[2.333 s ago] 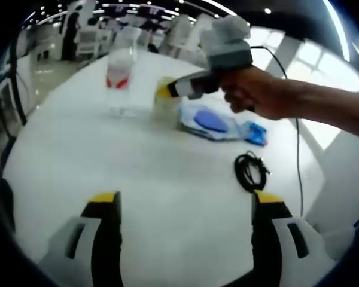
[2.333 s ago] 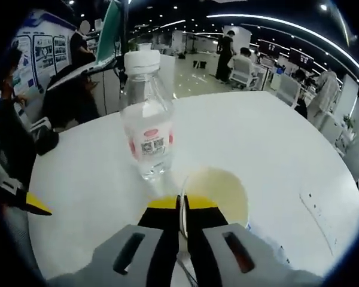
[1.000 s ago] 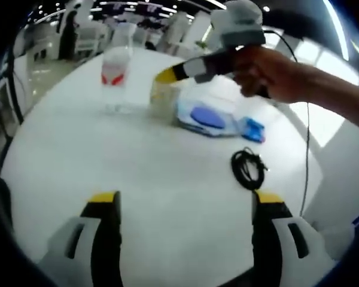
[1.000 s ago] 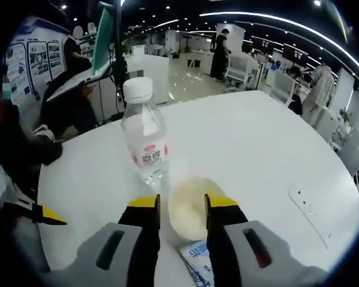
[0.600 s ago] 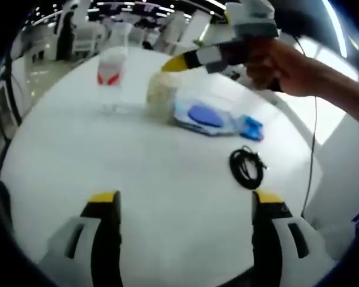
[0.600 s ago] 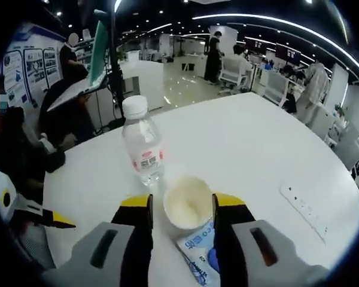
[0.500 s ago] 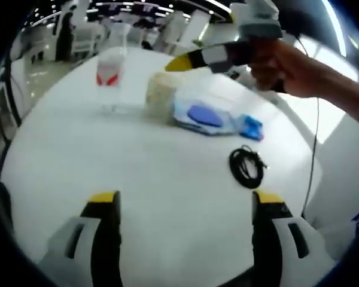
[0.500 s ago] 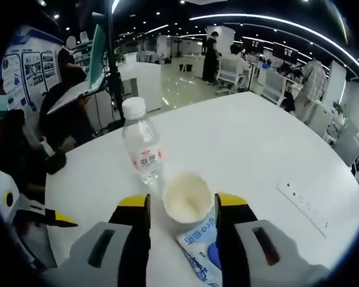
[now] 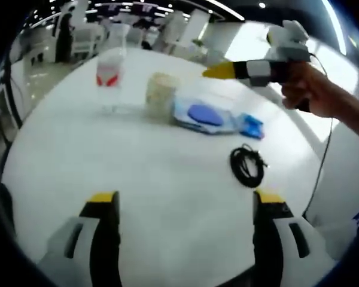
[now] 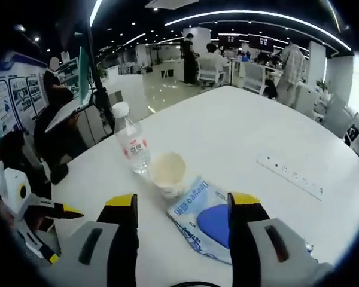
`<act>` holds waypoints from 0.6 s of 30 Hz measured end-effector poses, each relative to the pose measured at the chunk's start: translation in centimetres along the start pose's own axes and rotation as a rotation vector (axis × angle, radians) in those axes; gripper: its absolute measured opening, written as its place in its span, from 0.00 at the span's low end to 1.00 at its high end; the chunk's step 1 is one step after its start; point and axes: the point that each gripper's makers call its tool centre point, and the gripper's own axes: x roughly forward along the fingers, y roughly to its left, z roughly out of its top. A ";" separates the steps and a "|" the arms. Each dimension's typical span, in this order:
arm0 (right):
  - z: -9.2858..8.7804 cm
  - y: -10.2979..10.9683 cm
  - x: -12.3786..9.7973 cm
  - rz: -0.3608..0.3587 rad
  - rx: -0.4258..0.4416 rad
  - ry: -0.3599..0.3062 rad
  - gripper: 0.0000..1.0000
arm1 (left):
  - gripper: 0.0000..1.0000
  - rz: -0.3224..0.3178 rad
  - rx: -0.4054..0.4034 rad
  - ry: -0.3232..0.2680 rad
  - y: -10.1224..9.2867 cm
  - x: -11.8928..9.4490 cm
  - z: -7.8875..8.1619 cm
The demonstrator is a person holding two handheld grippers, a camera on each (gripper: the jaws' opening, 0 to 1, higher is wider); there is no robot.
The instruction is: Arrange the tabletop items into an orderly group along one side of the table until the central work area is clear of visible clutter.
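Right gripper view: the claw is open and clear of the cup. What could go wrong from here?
The paper cup stands very close to the water bottle, with the blue packet right beside it; reaching for any one could knock a neighbour over. The black cable coil lies apart on the table, and its loops may slip from the right claw.
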 end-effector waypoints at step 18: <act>-6.1 -2.9 -7.8 -0.112 0.100 0.016 0.67 | 0.90 -0.006 0.042 0.031 -0.5 0.1 -0.8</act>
